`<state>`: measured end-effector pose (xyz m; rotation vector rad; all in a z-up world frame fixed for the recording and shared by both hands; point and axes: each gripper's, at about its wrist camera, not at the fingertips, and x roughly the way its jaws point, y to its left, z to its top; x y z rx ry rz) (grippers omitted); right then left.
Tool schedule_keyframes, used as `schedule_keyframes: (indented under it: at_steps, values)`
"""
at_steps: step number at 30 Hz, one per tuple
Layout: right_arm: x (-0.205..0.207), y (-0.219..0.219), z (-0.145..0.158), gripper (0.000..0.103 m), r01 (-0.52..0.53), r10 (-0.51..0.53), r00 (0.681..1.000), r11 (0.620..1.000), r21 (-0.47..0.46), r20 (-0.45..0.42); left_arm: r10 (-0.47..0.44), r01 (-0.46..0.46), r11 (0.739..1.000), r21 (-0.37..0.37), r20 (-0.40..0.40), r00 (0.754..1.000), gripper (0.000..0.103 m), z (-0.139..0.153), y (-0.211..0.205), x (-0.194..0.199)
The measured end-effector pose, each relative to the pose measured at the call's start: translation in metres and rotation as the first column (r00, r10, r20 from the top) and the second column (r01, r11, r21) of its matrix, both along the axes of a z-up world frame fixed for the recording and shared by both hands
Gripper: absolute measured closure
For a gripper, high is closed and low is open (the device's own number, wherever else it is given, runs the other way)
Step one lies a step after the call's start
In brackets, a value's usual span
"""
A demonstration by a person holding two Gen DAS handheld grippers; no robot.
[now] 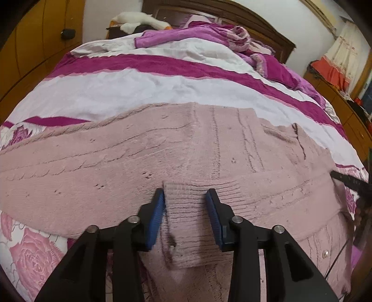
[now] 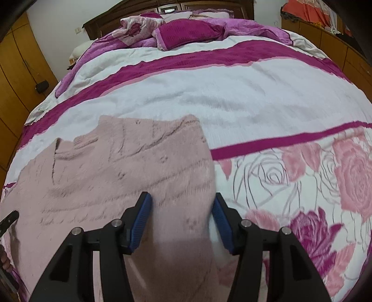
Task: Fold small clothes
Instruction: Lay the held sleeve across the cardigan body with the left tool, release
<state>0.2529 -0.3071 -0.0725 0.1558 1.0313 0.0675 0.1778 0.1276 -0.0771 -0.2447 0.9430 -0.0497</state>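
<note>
Where the pink sweater (image 1: pixel 162 151) lies spread flat on the bed (image 1: pixel 144 90), its knit body fills the near half of the left wrist view, from 9 o'clock across to 3 o'clock. Left gripper (image 1: pixel 186 197) points down at it, jaws parted in the frame. A ribbed cuff (image 1: pixel 186 223) sits between the blue pads (image 1: pixel 156 219). The 9 o'clock pad touches the cuff's edge; the 3 o'clock pad stands just apart from it. No pinch is visible.

Right wrist view: sweater (image 2: pixel 111 176) runs from 9 o'clock to centre, its edge ending at the rose-print cover (image 2: pixel 325 181) toward 3 o'clock. Right gripper (image 2: pixel 182 199) hangs spread above that edge, fabric below the gap, picture blurred there. Contact cannot be told. Pillows (image 2: pixel 186 32) lie at 12 o'clock, by the headboard (image 2: pixel 104 21).
</note>
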Motion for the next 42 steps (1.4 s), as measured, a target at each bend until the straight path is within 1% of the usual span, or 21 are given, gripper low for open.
schedule_keyframes:
  at_steps: [1, 3, 4, 10, 11, 12, 13, 14, 15, 17, 19, 21, 22, 24, 26, 27, 29, 33, 35, 39, 42]
  values:
    - [0.003, -0.001, 0.001, 0.046, 0.003, -0.003, 1.0, 1.0, 0.011, 0.001, -0.013, 0.013, 1.0, -0.011, 0.002, 1.0, 0.103, 0.0, -0.001, 0.0]
    - [0.011, -0.005, 0.003, 0.046, 0.03, -0.031, 1.0, 0.998, 0.057, 0.006, -0.031, 0.031, 0.999, -0.037, -0.001, 1.0, 0.103, -0.001, -0.004, 0.002]
    - [0.015, -0.007, 0.003, 0.046, 0.04, -0.041, 0.999, 0.997, 0.068, 0.009, -0.029, 0.03, 0.999, -0.027, 0.007, 1.0, 0.103, 0.0, -0.005, 0.001]
    - [0.037, -0.007, -0.006, 0.046, 0.072, -0.072, 0.997, 0.996, 0.059, -0.015, -0.018, 0.019, 1.0, 0.0, 0.072, 0.997, 0.103, 0.013, -0.01, -0.003]
    - [0.039, -0.006, -0.007, 0.049, 0.066, -0.066, 0.998, 0.996, 0.062, -0.006, -0.018, 0.017, 1.0, 0.007, 0.085, 0.996, 0.103, 0.016, -0.011, -0.004]
    - [0.04, -0.005, -0.006, 0.059, 0.06, -0.06, 0.998, 0.996, 0.064, 0.003, -0.019, 0.017, 1.0, 0.02, 0.108, 0.994, 0.103, 0.022, -0.013, -0.005]
    - [0.039, -0.002, -0.004, 0.089, 0.036, -0.037, 0.999, 0.997, 0.069, 0.026, -0.02, 0.016, 0.999, 0.031, 0.126, 0.992, 0.103, 0.026, -0.014, -0.006]
    - [0.037, -0.001, -0.002, 0.089, 0.022, -0.026, 0.999, 0.997, 0.068, 0.047, -0.022, 0.015, 0.999, 0.05, 0.157, 0.987, 0.103, 0.032, -0.016, -0.007]
    - [0.032, 0.0, 0.004, 0.089, 0.024, -0.029, 0.995, 0.998, 0.054, 0.091, -0.024, 0.012, 0.998, 0.064, 0.183, 0.983, 0.103, 0.038, -0.018, -0.008]
    - [0.019, -0.001, 0.018, 0.089, 0.045, -0.049, 0.977, 0.999, 0.022, 0.206, -0.026, 0.003, 0.995, 0.1, 0.234, 0.972, 0.103, 0.048, -0.022, -0.008]
    - [0.014, -0.005, 0.024, 0.089, 0.077, -0.081, 0.965, 0.997, 0.025, 0.249, -0.022, -0.013, 0.991, 0.136, 0.257, 0.966, 0.103, 0.05, -0.023, -0.001]
    - [0.018, -0.009, 0.02, 0.089, 0.104, -0.104, 0.964, 0.995, 0.013, 0.244, -0.015, -0.021, 0.989, 0.147, 0.238, 0.971, 0.103, 0.042, -0.022, 0.012]
    - [0.021, -0.009, 0.017, 0.089, 0.107, -0.106, 0.967, 0.994, 0.008, 0.233, -0.013, -0.02, 0.988, 0.154, 0.21, 0.978, 0.103, 0.032, -0.021, 0.023]
    - [0.03, -0.011, 0.0, 0.088, 0.118, -0.116, 0.978, 0.993, -0.001, 0.175, -0.002, -0.022, 0.988, 0.156, 0.153, 0.988, 0.103, 0.015, -0.018, 0.036]
    - [0.035, -0.01, -0.012, 0.081, 0.131, -0.128, 0.982, 0.991, -0.008, 0.139, 0.006, -0.015, 0.991, 0.13, 0.067, 0.998, 0.103, -0.005, -0.014, 0.049]
    - [0.035, -0.012, -0.016, 0.08, 0.134, -0.132, 0.982, 0.991, -0.004, 0.138, 0.007, -0.014, 0.992, 0.122, 0.054, 0.998, 0.103, -0.009, -0.013, 0.051]
    - [0.034, -0.016, -0.017, 0.072, 0.13, -0.13, 0.982, 0.991, 0.012, 0.135, 0.019, -0.025, 0.993, 0.113, 0.057, 0.998, 0.103, -0.009, -0.011, 0.05]
    - [0.032, -0.014, -0.014, 0.064, 0.123, -0.123, 0.985, 0.992, 0.004, 0.125, 0.028, -0.033, 0.993, 0.11, 0.046, 0.999, 0.103, -0.006, -0.009, 0.048]
    - [0.027, -0.014, -0.008, 0.055, 0.128, -0.128, 0.984, 0.992, 0.013, 0.123, 0.034, -0.039, 0.993, 0.11, 0.048, 0.998, 0.103, -0.001, -0.008, 0.041]
    - [0.005, -0.013, 0.012, 0.052, 0.12, -0.127, 0.981, 0.991, 0.059, 0.144, 0.059, -0.066, 0.99, 0.127, 0.062, 0.996, 0.103, 0.011, -0.001, 0.022]
    - [-0.015, -0.011, 0.026, 0.05, 0.099, -0.109, 0.98, 0.993, 0.066, 0.164, 0.098, -0.105, 0.987, 0.121, 0.059, 0.993, 0.101, 0.018, 0.01, 0.006]
